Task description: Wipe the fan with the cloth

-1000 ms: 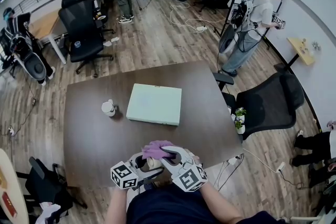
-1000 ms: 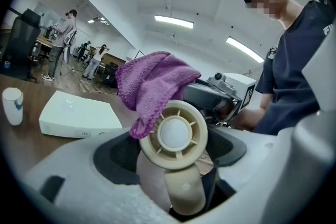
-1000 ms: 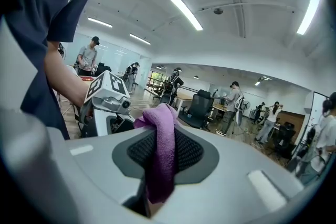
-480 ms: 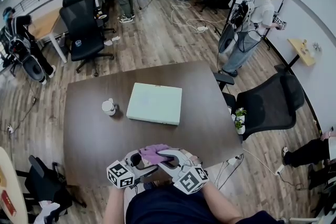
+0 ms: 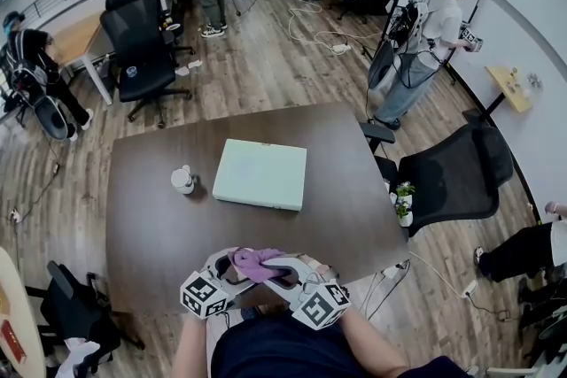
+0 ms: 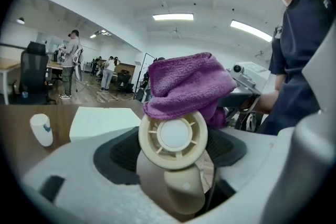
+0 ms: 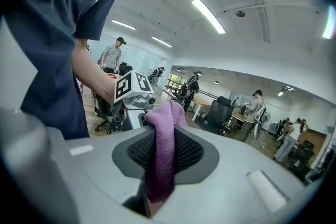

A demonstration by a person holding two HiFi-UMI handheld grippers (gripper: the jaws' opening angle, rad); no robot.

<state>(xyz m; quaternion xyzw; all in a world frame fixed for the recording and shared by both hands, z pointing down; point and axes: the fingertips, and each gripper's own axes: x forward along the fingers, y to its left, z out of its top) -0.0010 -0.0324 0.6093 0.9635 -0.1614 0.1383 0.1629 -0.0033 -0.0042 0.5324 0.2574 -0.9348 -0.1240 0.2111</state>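
**While the fan (image 6: 173, 136) sat clamped, the cloth (image 6: 186, 84) covered its top**

At the lower centre of the head view, the left gripper (image 5: 226, 266) was closed on the cream fan. The right gripper (image 5: 282, 266) pinched the purple cloth, which draped over the fan's upper rim.

Bright, even light from ceiling strip lights (image 6: 173, 17) that blow out white. Hardly any shadows on the dark worktop (image 5: 151, 217). Heavy fisheye bends the edges, gripper-view corners go black, and the cloth (image 6: 189, 84) stays sharp while stuff nearest the lens is mushy.
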